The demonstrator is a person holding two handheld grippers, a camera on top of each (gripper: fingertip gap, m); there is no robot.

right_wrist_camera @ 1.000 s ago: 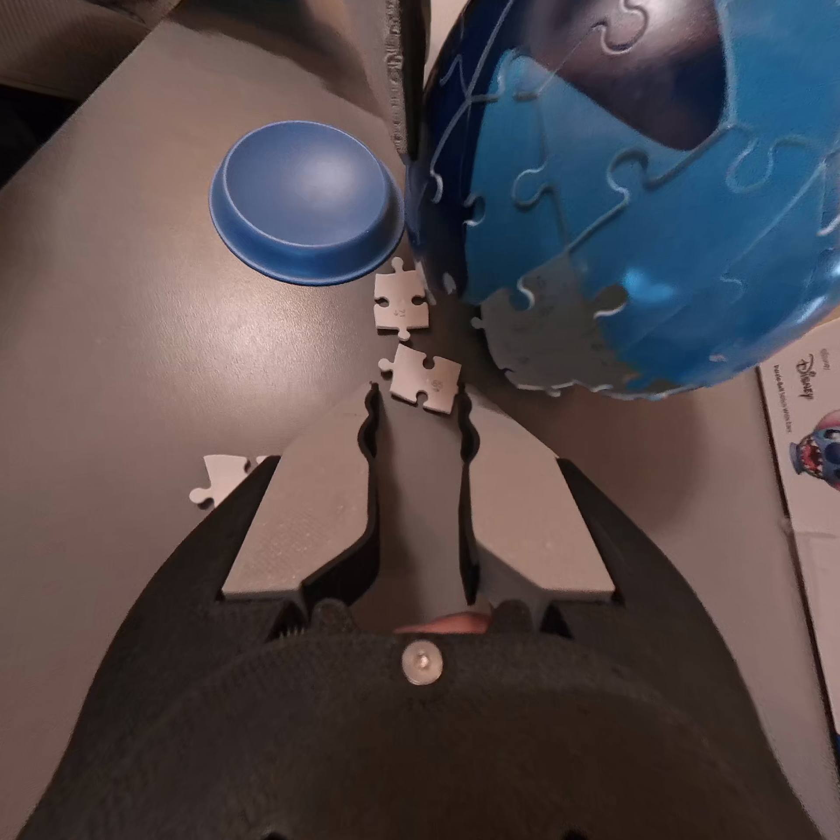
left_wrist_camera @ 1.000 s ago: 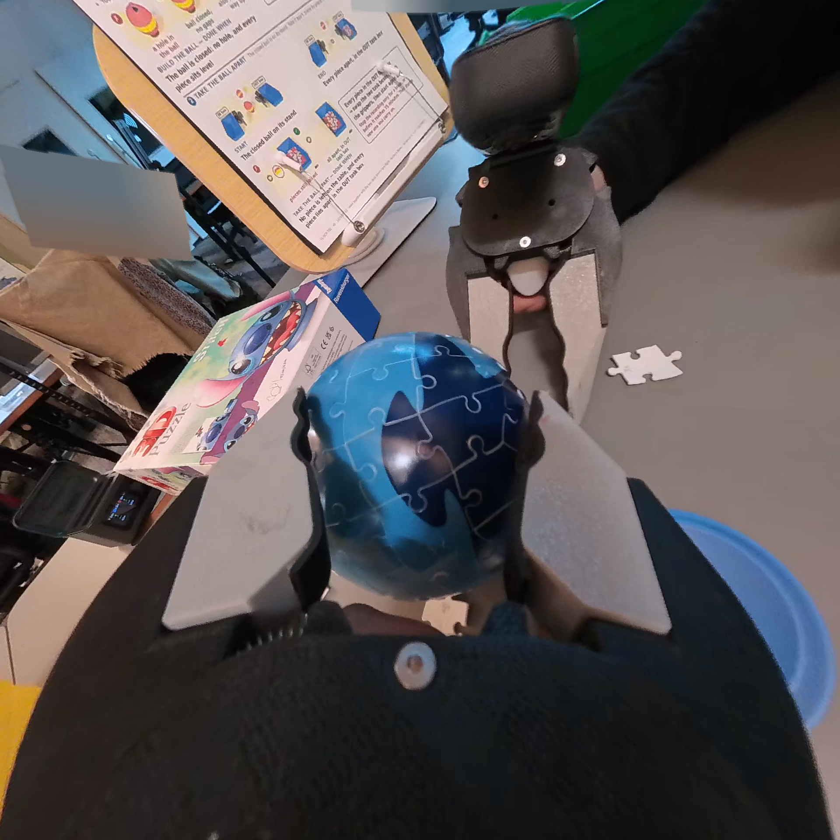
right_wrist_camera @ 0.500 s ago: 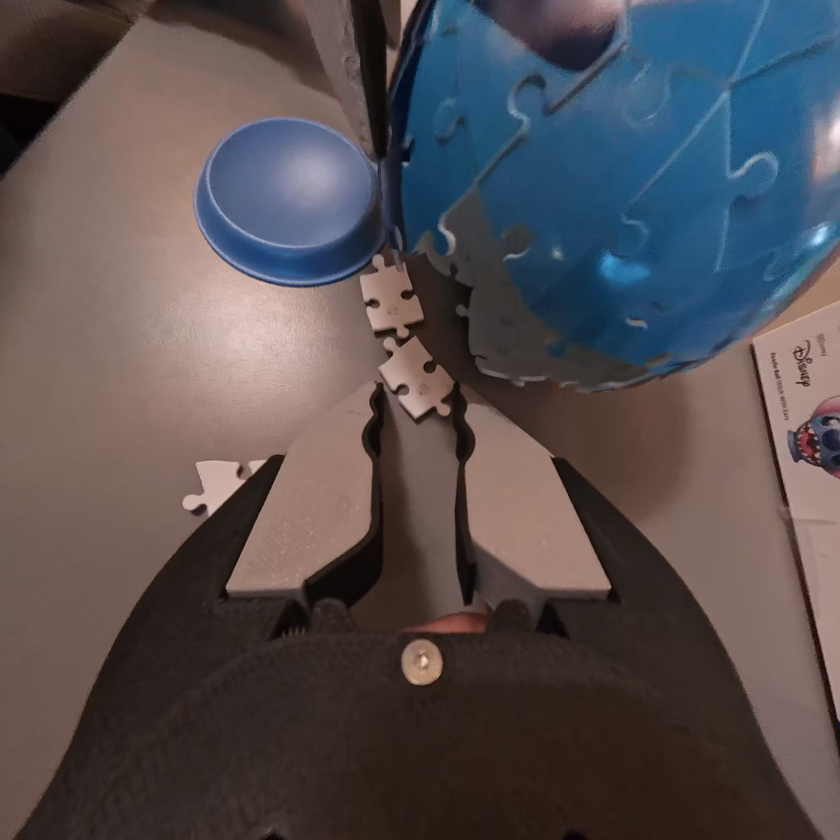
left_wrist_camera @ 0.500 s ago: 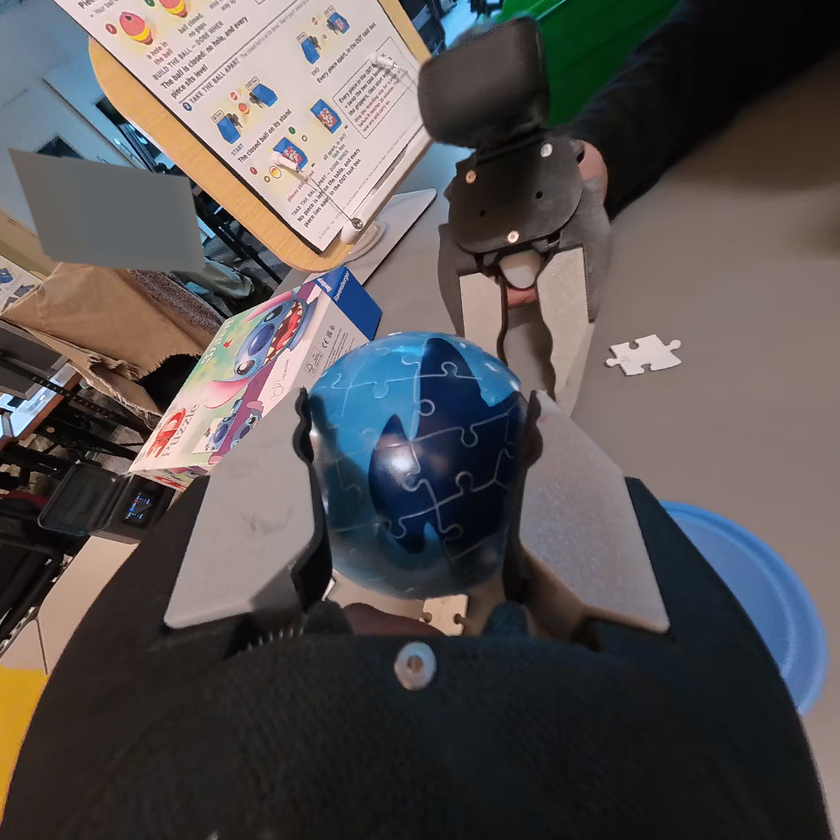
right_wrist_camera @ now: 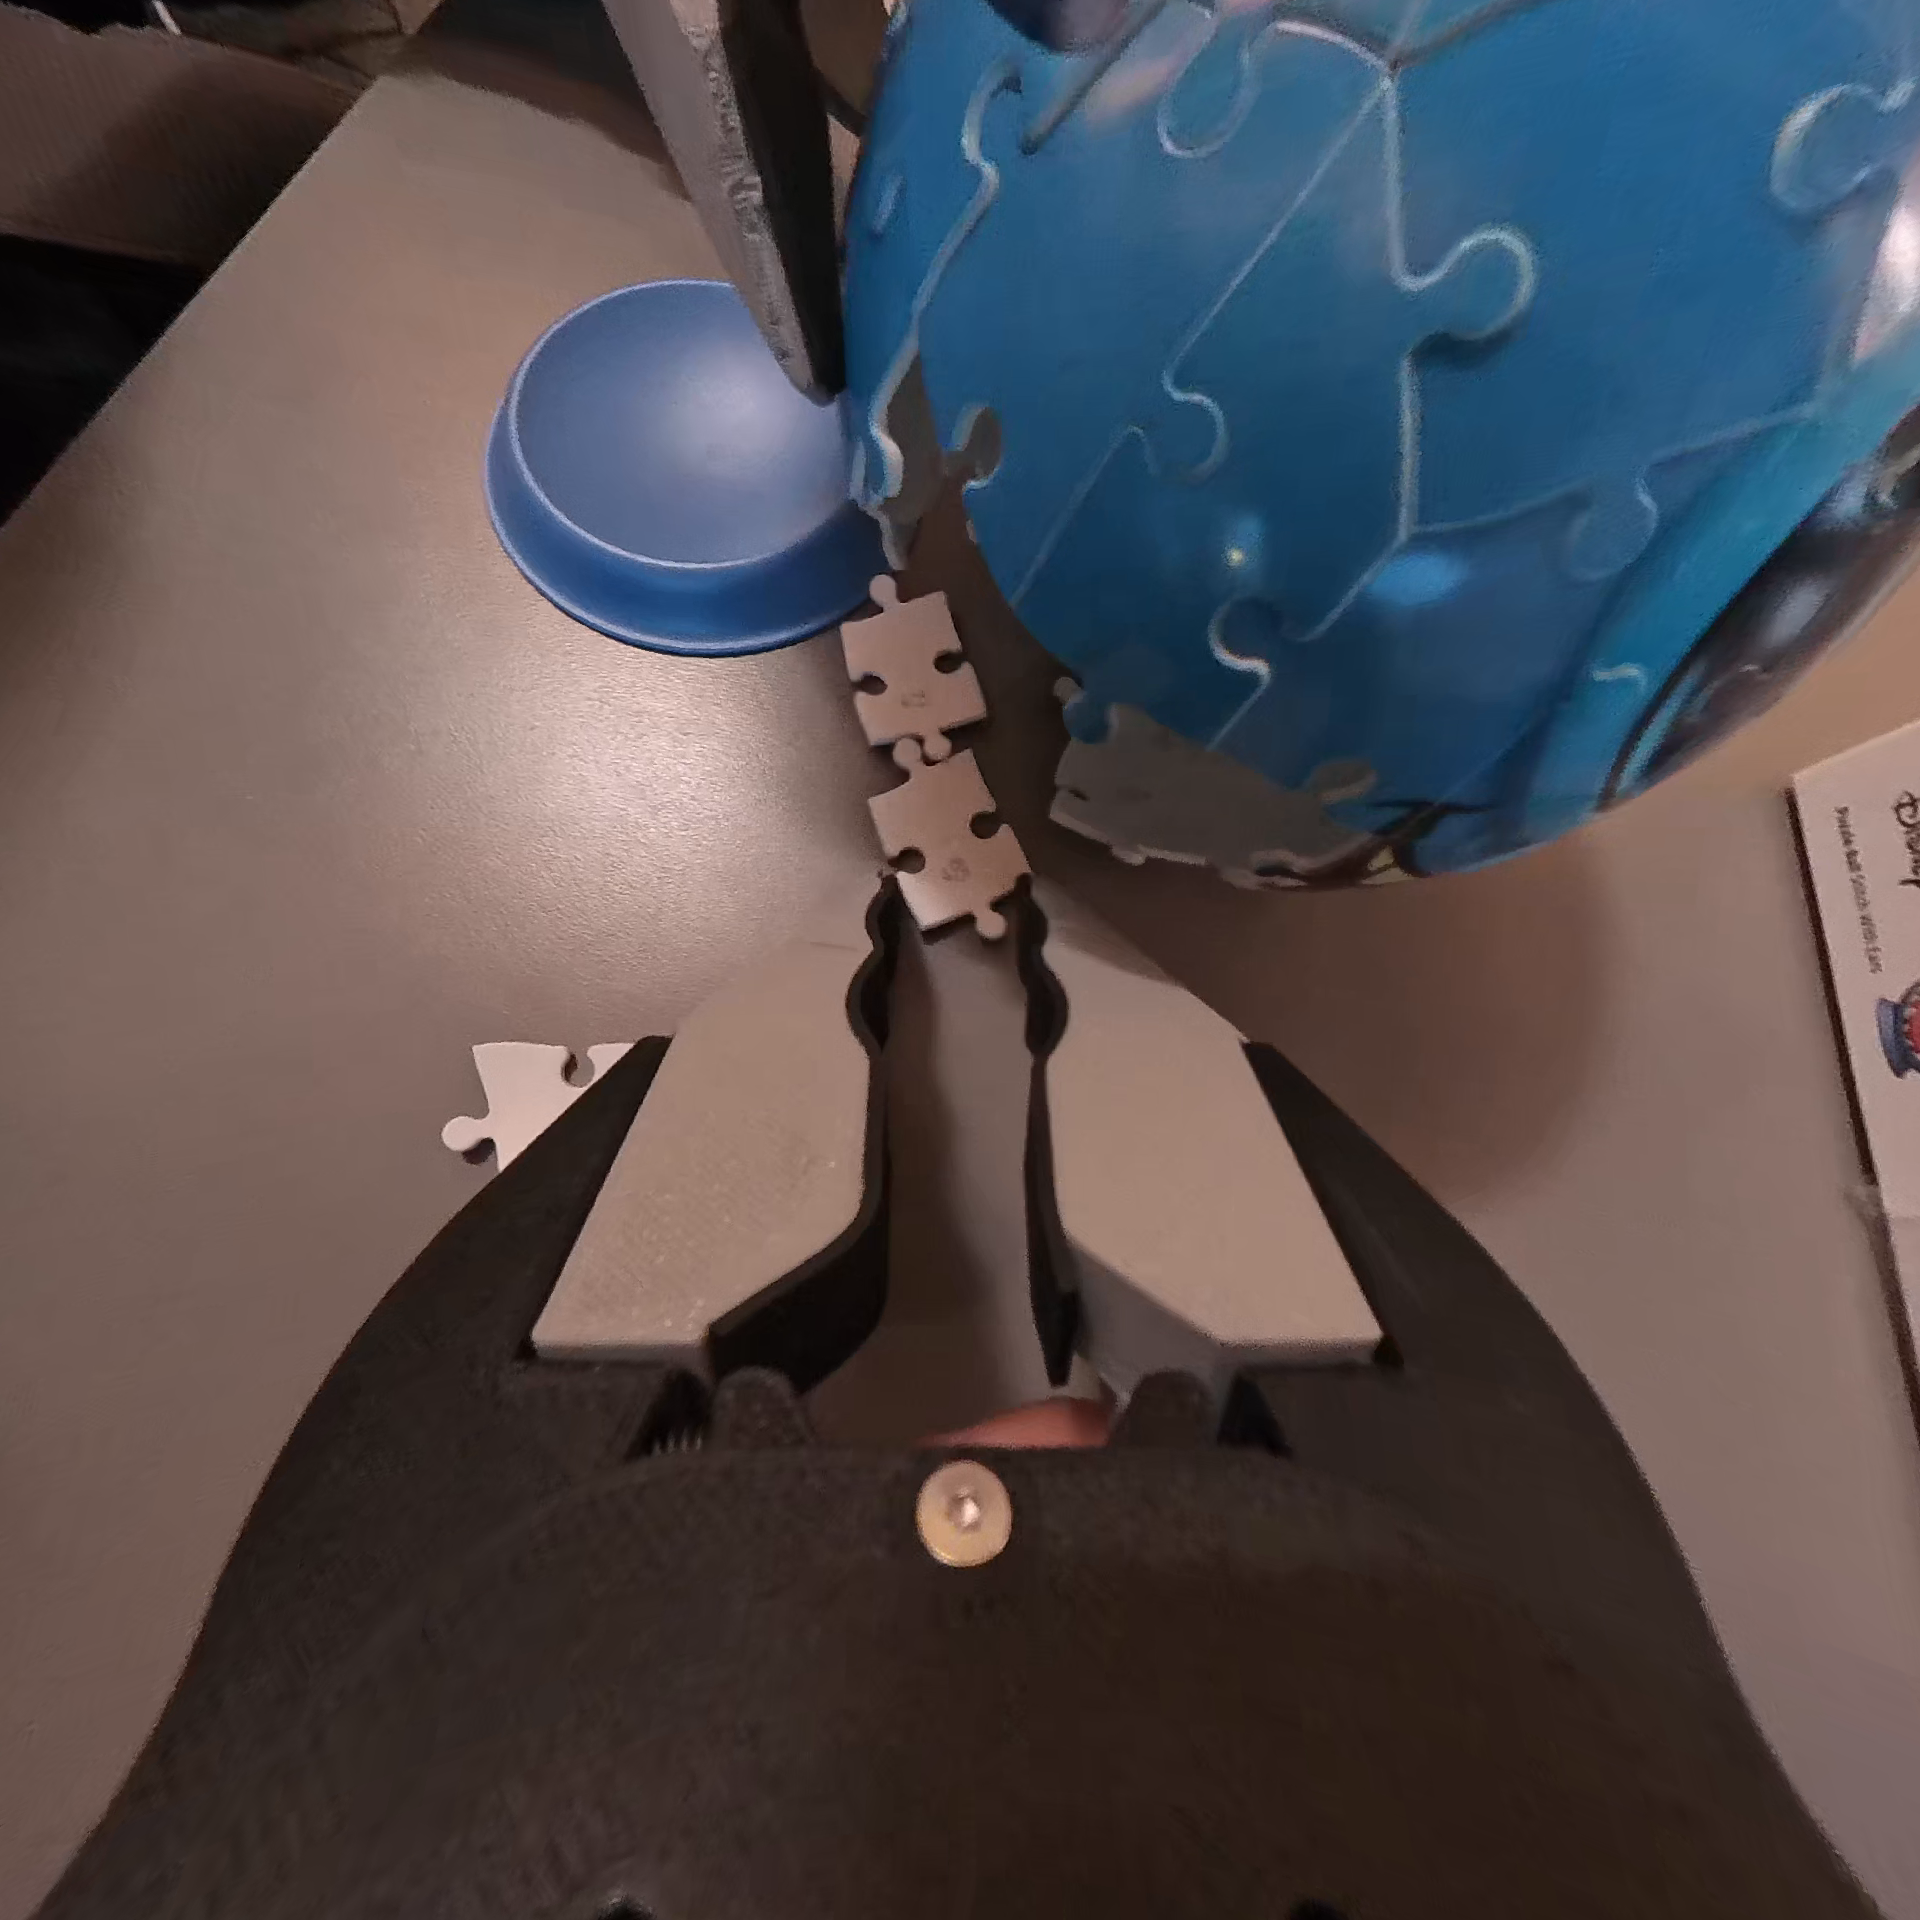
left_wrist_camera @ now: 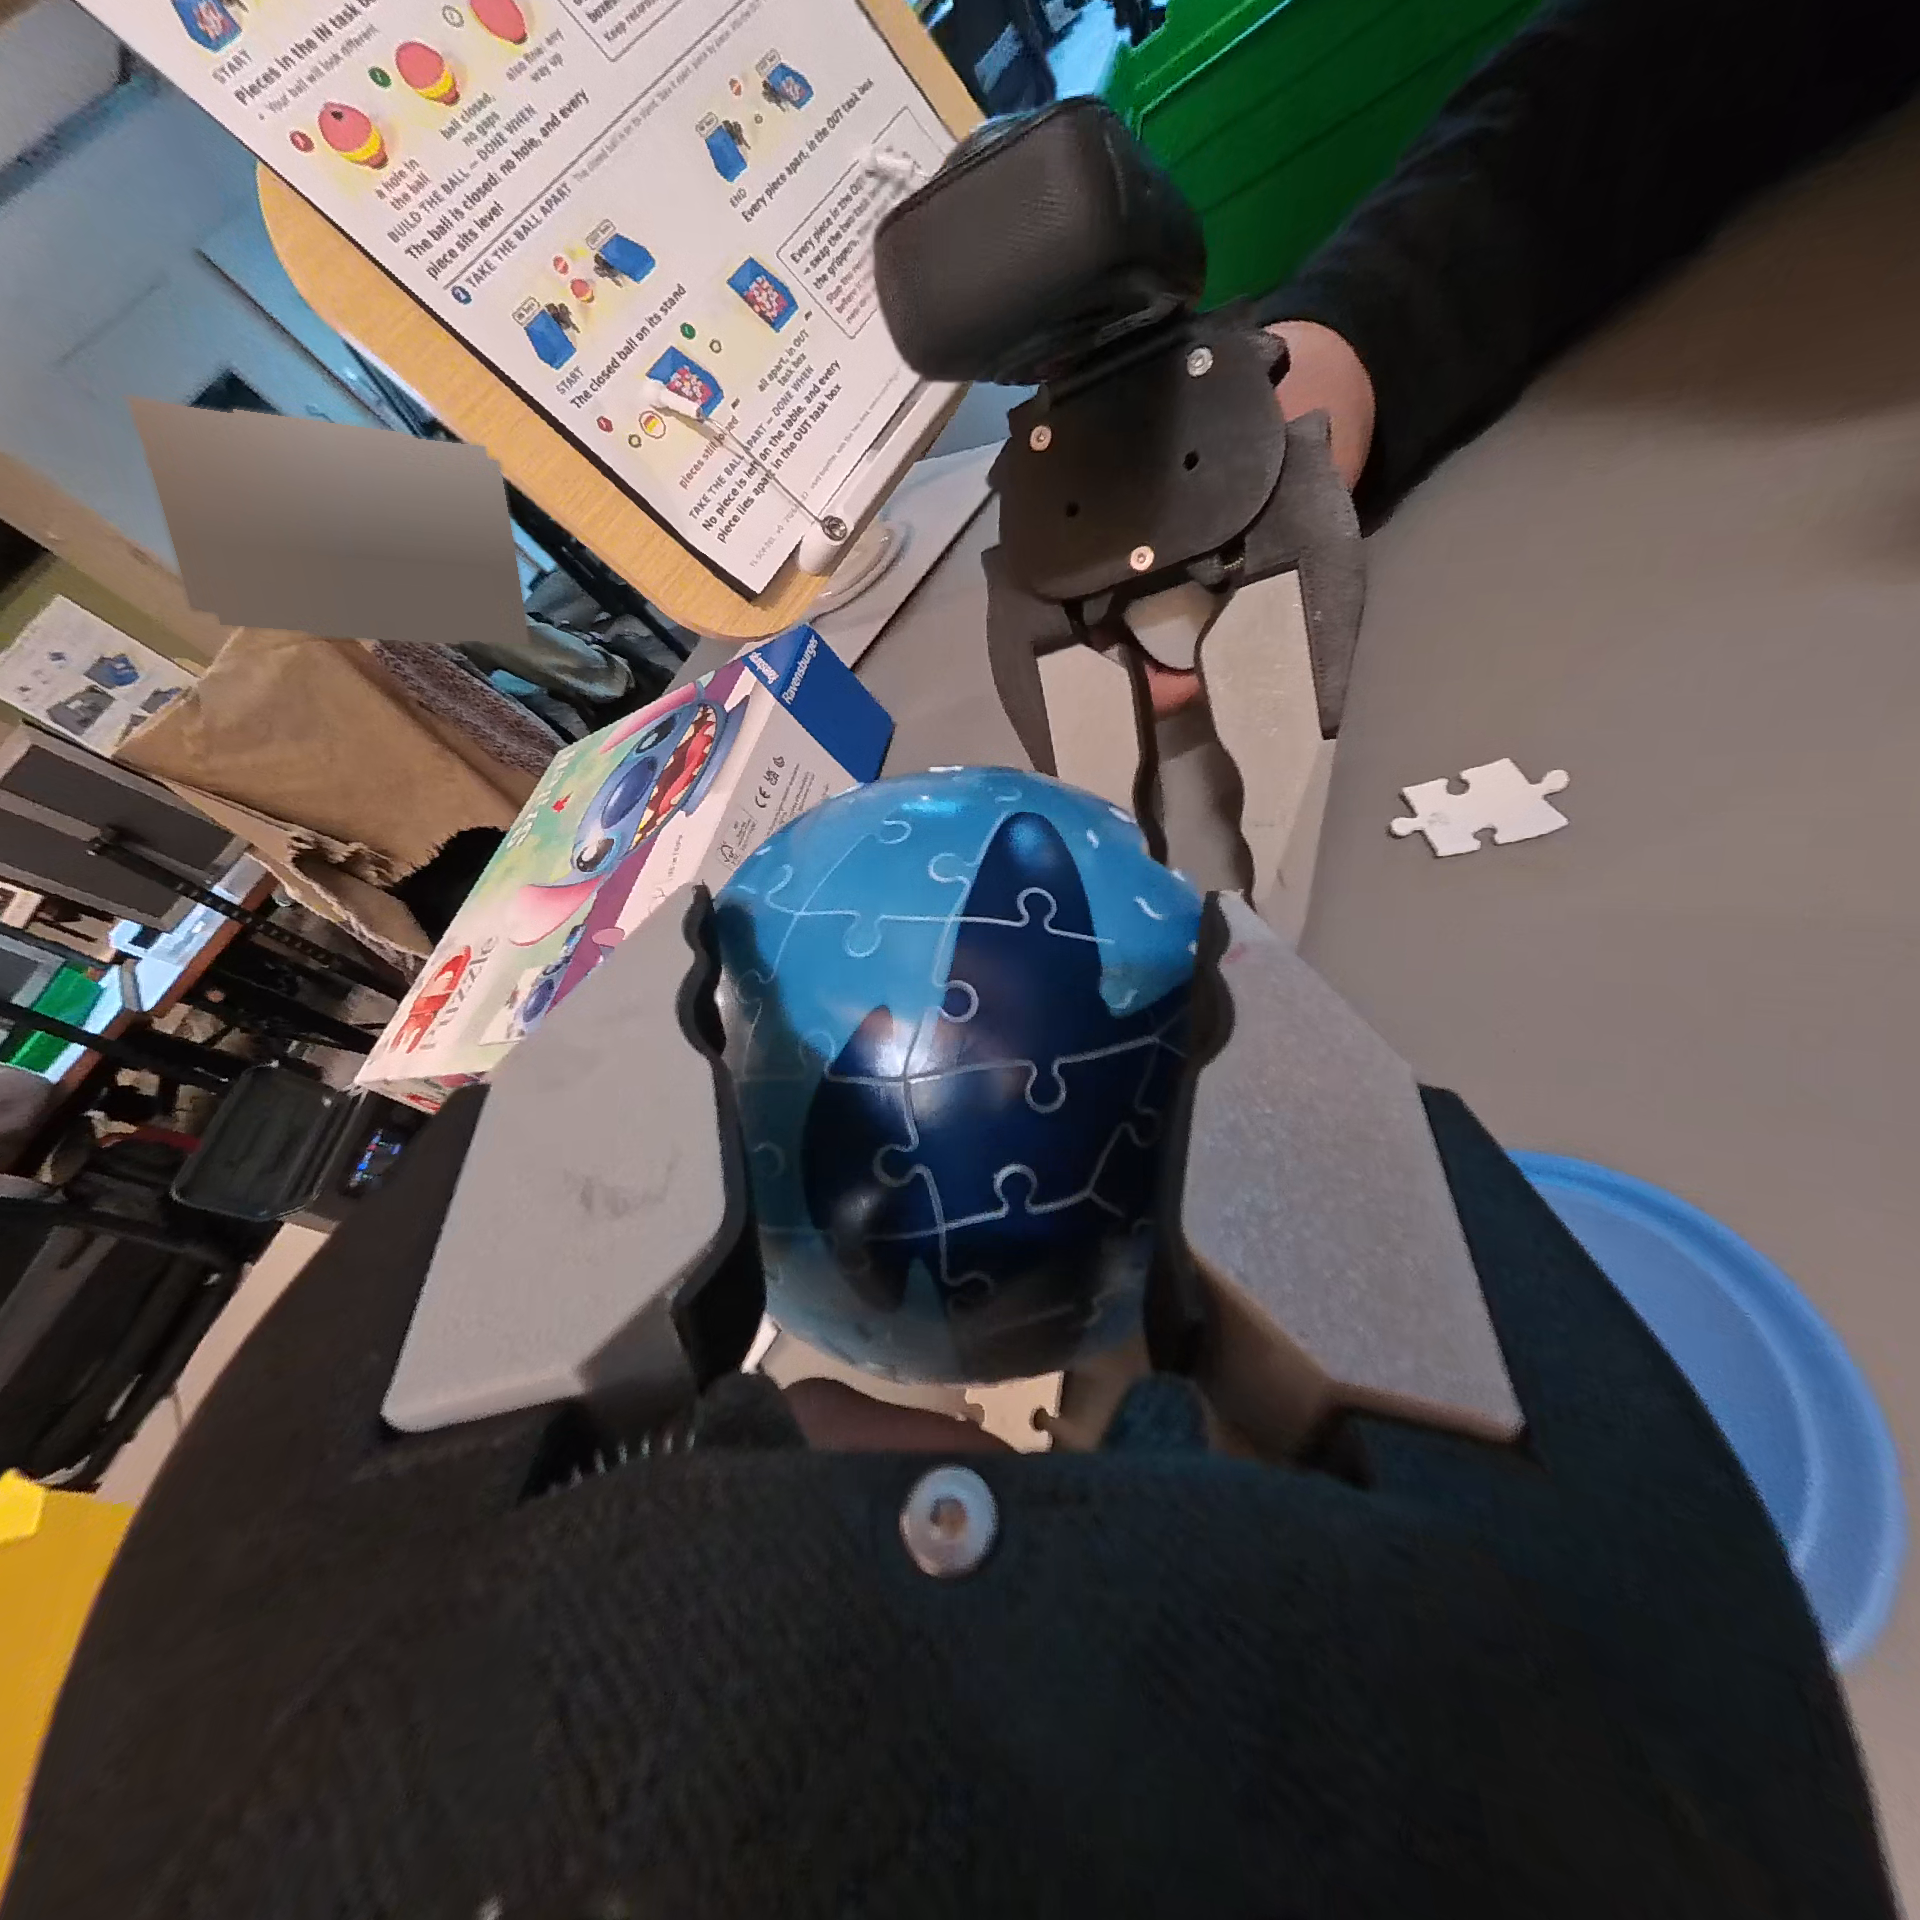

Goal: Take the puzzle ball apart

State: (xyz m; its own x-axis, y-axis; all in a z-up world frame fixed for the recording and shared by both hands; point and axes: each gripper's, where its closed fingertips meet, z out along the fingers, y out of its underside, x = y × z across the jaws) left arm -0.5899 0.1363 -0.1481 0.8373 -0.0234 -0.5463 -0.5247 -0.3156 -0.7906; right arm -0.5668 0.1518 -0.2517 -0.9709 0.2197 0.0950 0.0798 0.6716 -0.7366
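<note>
L gripper (left_wrist_camera: 951,997) is pinching puzzle ball (left_wrist_camera: 966,1070) betw. its fingers; R gripper (right_wrist_camera: 956,925), spread slightly, is sitting just below ball.

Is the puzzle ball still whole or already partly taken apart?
Partly apart: the puzzle ball shows a gap in its underside, and loose pieces lie on the table.

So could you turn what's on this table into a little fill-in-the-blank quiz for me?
1. The left gripper is shut on the glossy blue ____.
2. The right gripper, empty, points at two loose grey jigsaw pieces that lie ____ side up.
3. The round blue plastic dish rests on the grey ____.
4. The colourful cardboard puzzle box lies flat ____ the ball.

Missing words: puzzle ball; blank; table; beside
</note>
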